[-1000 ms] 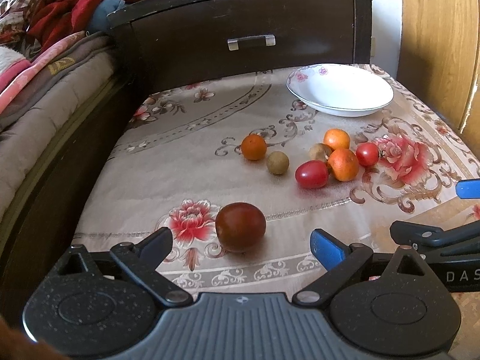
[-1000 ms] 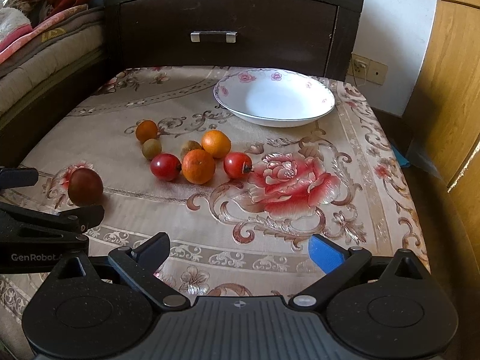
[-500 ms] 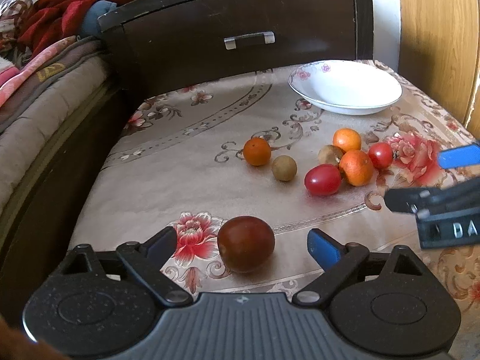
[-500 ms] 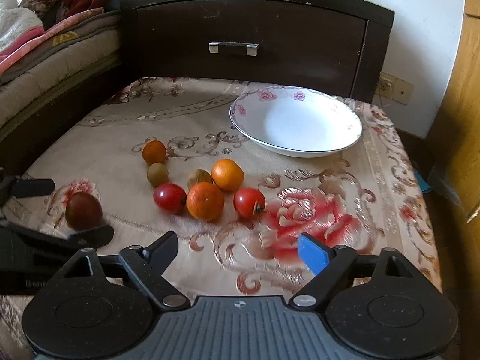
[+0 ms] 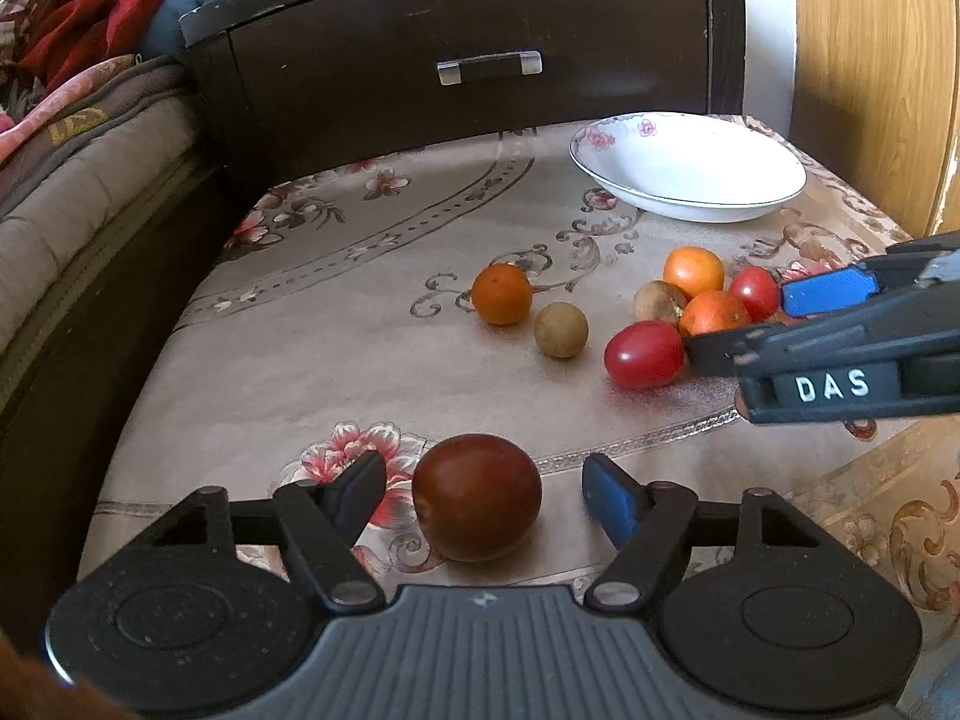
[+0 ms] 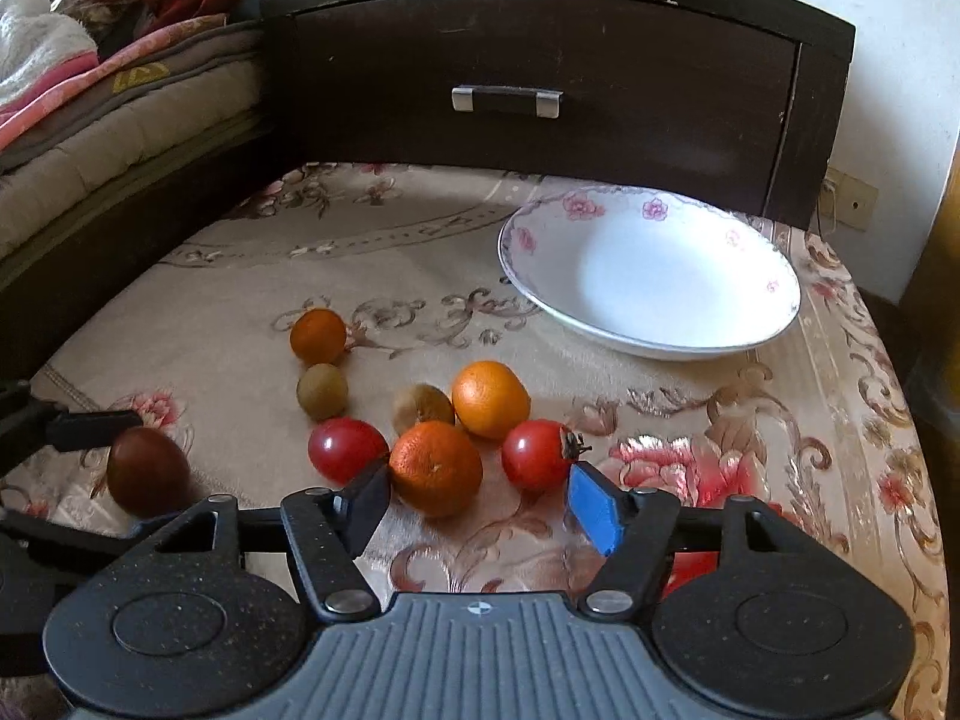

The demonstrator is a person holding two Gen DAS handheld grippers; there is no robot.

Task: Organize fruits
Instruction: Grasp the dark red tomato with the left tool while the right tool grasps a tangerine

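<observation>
A dark brown-red tomato (image 5: 477, 495) lies on the flowered tablecloth between the open fingers of my left gripper (image 5: 483, 492), not clamped. My right gripper (image 6: 477, 501) is open around the front of an orange mandarin (image 6: 436, 465), with a red tomato (image 6: 347, 449) to its left and a stemmed red tomato (image 6: 537, 454) to its right. Behind these lie another mandarin (image 6: 490, 399), a brownish fruit (image 6: 423, 405), a small tan fruit (image 6: 322, 390) and a small orange (image 6: 318, 336). The white flowered bowl (image 6: 651, 273) stands empty at the back right.
A dark wooden drawer unit (image 6: 540, 78) closes off the table's far edge. A bed with folded blankets (image 5: 72, 138) runs along the left side. A wooden panel (image 5: 870, 60) stands at the right. The cloth (image 5: 372, 228) between bowl and bed carries no objects.
Both grippers have moved forward. The left now has the dark tomato between its fingers; the right has reached the fruit cluster and brackets the front mandarin.
</observation>
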